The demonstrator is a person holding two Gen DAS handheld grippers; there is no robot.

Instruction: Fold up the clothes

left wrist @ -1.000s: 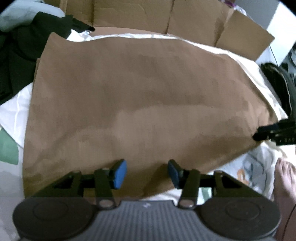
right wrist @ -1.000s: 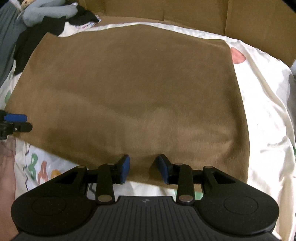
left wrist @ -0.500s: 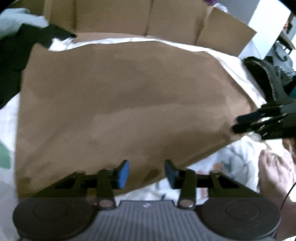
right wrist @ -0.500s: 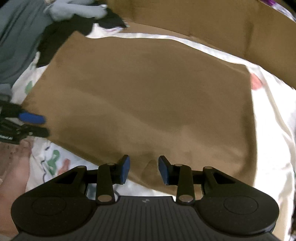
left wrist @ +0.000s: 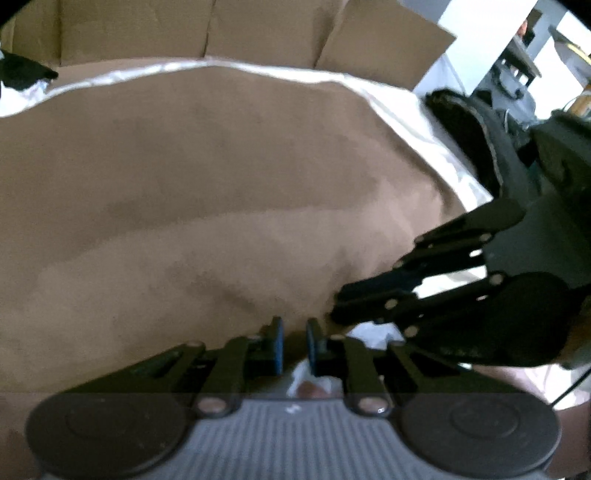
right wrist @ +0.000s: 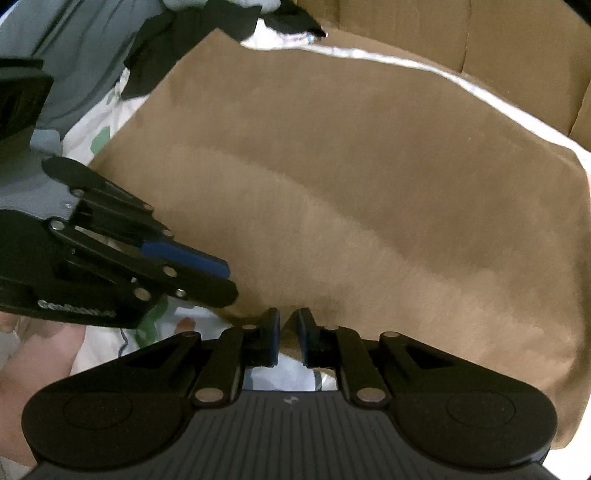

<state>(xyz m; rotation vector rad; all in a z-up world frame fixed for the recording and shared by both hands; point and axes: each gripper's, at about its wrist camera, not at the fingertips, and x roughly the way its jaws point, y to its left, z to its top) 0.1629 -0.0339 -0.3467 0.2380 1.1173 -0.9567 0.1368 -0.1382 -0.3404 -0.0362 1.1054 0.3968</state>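
Brown cloth (left wrist: 207, 206) lies flat on a white printed sheet (right wrist: 96, 133). Both tongs have just been closing on its near edge: the left tongs (left wrist: 294, 345) and right tongs (right wrist: 288, 338) each nip a fold of it. Cardboard box walls (left wrist: 258, 29) stand behind; dark clothes (right wrist: 192, 33) are heaped at the far left.

dim and soft; motion blur; fisheye-bent, dark corners
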